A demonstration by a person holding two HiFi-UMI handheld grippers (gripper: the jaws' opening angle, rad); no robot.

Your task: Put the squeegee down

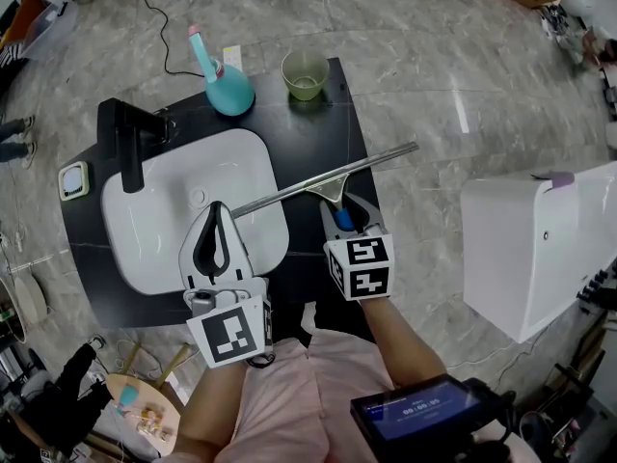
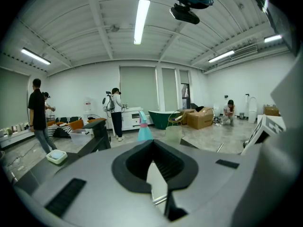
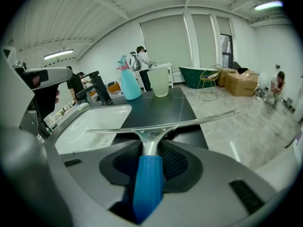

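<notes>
Right gripper view shows the fingers (image 3: 179, 161) of the right gripper (image 3: 150, 167) closed from both sides on the blue handle of the squeegee (image 3: 151, 141), the metal neck rising out between them. Its long blade runs crosswise in front. In the head view that blade stretches from over the white sink (image 1: 154, 230) on the left, across the black counter (image 1: 328, 114), to past the counter's right edge; whether it rests on anything I cannot tell. The left gripper (image 1: 218, 210) hangs over the sink with its fingers brought together at the tips and nothing between them, its nose just beside the blade's left end. A teal spray bottle (image 1: 228, 90) and a green cup (image 1: 305, 73) stand well apart at the back of the counter. The risk, as I judge it, lies in letting go here. With one end over the basin and the other beyond the edge, the squeegee could tip into the sink or slide off to the floor. Letting go from too high would make it bounce. The blade's left end could also catch the left gripper on the way down.
</notes>
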